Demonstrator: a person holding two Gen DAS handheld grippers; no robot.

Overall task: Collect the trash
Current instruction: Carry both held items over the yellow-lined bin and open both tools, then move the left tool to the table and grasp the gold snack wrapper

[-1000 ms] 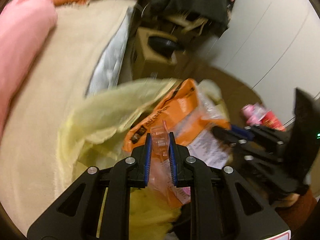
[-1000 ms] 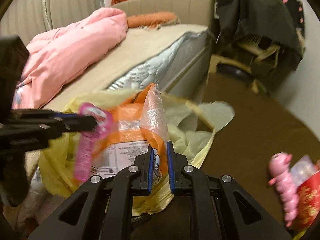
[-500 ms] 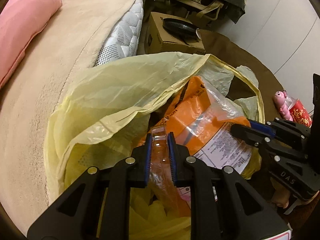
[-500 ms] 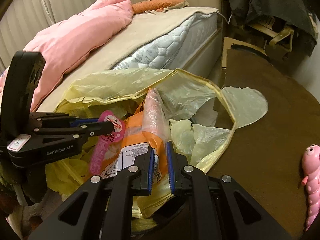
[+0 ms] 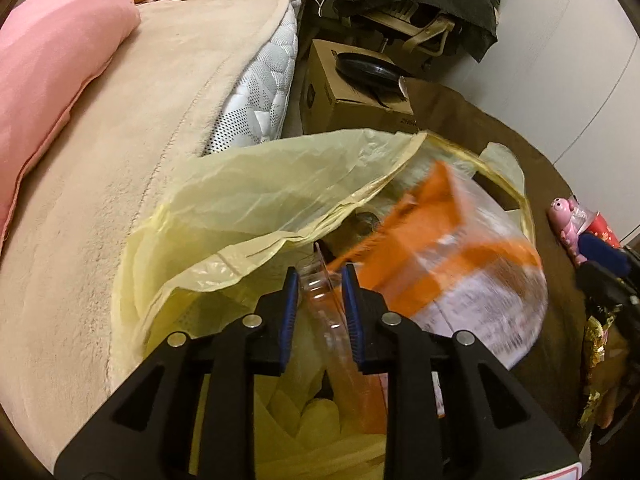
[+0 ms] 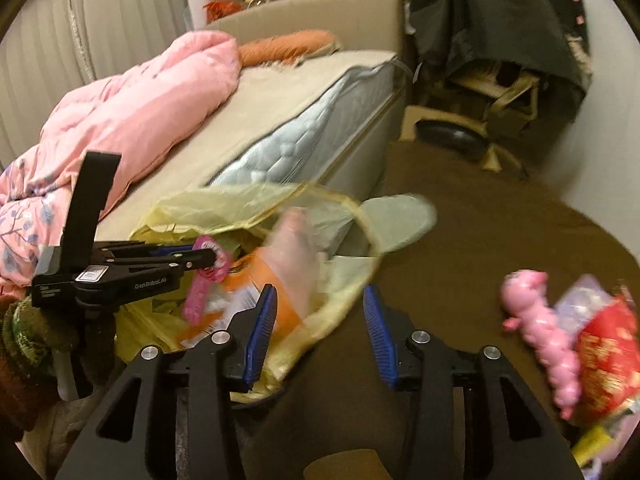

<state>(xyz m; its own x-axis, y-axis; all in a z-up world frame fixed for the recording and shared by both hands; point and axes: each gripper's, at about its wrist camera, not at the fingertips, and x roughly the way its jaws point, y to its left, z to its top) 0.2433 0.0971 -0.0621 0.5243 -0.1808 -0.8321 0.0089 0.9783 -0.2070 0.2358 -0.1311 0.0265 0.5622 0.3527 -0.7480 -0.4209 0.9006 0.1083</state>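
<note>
A yellow trash bag (image 5: 280, 184) (image 6: 240, 204) stands open against the bed. My left gripper (image 5: 320, 292) (image 6: 212, 256) hangs over its mouth. The clear top strip of a pink wrapper (image 5: 332, 320) (image 6: 204, 288) is still between its blue pads, and the jaws are opening. My right gripper (image 6: 320, 312) is at the bag's near rim. Its jaws are opening wide and nothing is between them. An orange and clear package (image 5: 452, 248) (image 6: 280, 280) is blurred and loose in the bag's mouth, just beyond the right gripper's left finger.
The bed (image 5: 140, 140) with a pink duvet (image 5: 48, 60) lies to the left of the bag. A cardboard box (image 5: 348, 100) and a chair draped in dark clothes (image 6: 500, 20) stand behind. A pink worm toy (image 6: 544, 332) and a red packet (image 6: 608, 356) lie on the brown floor (image 6: 480, 240).
My right gripper has opened and let go of the orange package, which now drops blurred into the bag. The left jaws have widened slightly around the wrapper strip.
</note>
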